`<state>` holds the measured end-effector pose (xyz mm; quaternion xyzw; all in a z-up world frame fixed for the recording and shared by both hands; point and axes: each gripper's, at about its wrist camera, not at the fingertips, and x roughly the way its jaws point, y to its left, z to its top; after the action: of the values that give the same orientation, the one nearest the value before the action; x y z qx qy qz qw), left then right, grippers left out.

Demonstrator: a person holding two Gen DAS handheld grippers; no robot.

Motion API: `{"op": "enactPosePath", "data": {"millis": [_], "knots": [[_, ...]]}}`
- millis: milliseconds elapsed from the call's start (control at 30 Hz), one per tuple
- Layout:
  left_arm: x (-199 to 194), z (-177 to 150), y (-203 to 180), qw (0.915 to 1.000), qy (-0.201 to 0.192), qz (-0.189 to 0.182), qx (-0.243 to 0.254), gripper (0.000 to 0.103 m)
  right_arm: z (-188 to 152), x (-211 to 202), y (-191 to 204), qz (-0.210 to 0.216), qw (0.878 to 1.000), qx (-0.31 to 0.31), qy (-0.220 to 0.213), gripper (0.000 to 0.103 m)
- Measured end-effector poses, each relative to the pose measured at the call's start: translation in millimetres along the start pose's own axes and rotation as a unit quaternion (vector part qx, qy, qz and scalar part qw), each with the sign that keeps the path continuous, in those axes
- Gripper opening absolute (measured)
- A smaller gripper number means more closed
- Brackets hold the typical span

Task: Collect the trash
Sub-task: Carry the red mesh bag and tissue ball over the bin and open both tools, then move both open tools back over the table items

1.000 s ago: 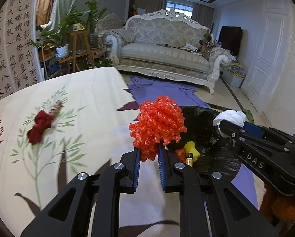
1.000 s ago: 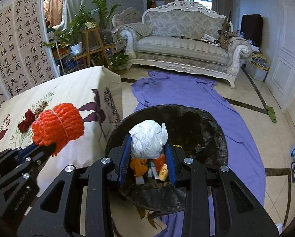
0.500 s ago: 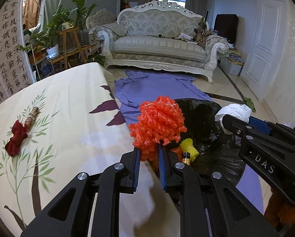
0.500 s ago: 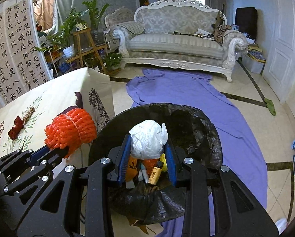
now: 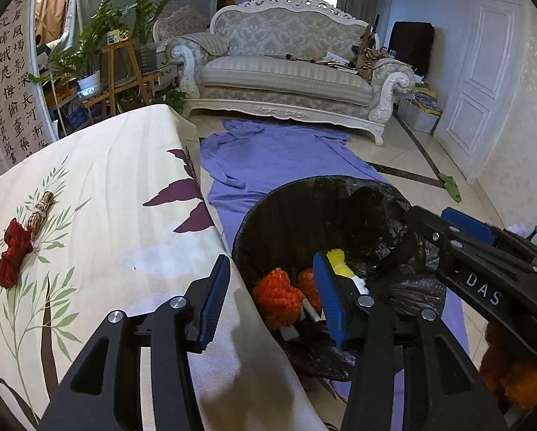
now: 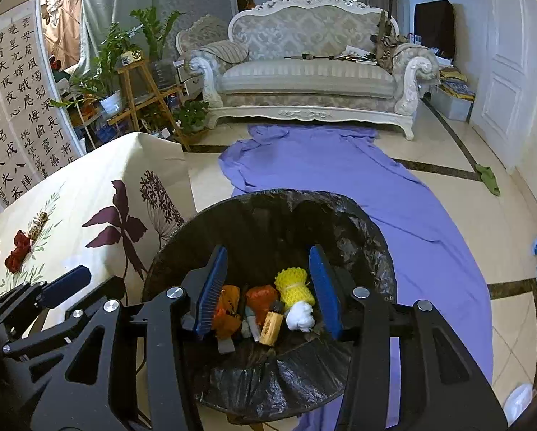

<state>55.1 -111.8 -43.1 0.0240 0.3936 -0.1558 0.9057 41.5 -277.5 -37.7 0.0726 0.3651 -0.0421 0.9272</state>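
Two tongs hang over a black-lined trash bin [image 6: 358, 237]: the left tongs [image 5: 272, 301] and the right tongs [image 6: 268, 287], each with blue pads. Both sets of jaws have just been opening and now stand apart with nothing clamped between them. The lettering "DAS" reads on the side of the right tongs as seen from the left wrist view. A wall hanging of black Chinese calligraphy [image 6: 13, 107] fills the left edge; its characters are too distorted to transcribe with confidence. Inside the bin lie the collected pieces: an orange foam net [image 5: 277, 296], a yellow foam net [image 6: 295, 285], a white crumpled wad [image 6: 300, 318], a small brown bottle [image 6: 272, 323] whose label is illegible, and orange wrappers [image 6: 227, 310] partly hidden by the left pad of the right tongs. Beside the bin, the worktop [image 5: 117, 186] wears a cream cloth printed with leaves; on it remain a red scrap [image 5: 11, 253] and a coil of striped cord [image 5: 40, 210]. The bin stands on a purple sheet [image 6: 394, 197] spread across the tiled floor before an ornate white sofa [image 6: 311, 72], with potted plants [image 6: 114, 61] at left.
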Motion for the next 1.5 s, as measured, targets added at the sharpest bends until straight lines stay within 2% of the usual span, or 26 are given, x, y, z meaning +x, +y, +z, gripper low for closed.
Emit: {"op": "enactPosePath", "data": {"millis": [300,600,933,1033,1100,1300,1467,1500], "knots": [[-14.9,-6.6,7.9,0.9996,-0.019,0.023,-0.002,0.057,-3.7,0.0,7.2,0.006,1.000,-0.001,0.008,0.047],[-33.1,-16.9,58.8,0.9959,-0.020,0.077,-0.043,0.057,-10.1,2.7,62.7,0.055,0.997,-0.040,0.023,0.047],[-52.6,-26.8,145.5,0.9800,-0.018,0.163,-0.112,0.057,-12.0,8.7,149.2,0.118,0.987,-0.104,0.039,0.047],[-53.5,-28.3,165.5,0.9761,-0.014,0.176,-0.128,0.058,-11.0,15.5,170.3,0.130,0.983,-0.116,0.052,0.047],[-50.7,-26.6,178.3,0.9738,-0.009,0.183,-0.134,0.061,-9.5,20.2,184.0,0.134,0.981,-0.124,0.060,0.047],[-42.6,-22.4,199.9,0.9727,0.001,0.178,-0.149,0.063,-7.8,32.2,208.8,0.130,0.978,-0.145,0.076,0.047],[-37.9,-17.0,203.8,0.9753,0.003,0.171,-0.140,0.063,-6.9,35.5,217.0,0.126,0.977,-0.154,0.076,0.051],[-37.5,-16.1,205.0,0.9758,0.003,0.169,-0.138,0.058,-6.9,36.1,218.0,0.124,0.977,-0.155,0.076,0.052]]}}
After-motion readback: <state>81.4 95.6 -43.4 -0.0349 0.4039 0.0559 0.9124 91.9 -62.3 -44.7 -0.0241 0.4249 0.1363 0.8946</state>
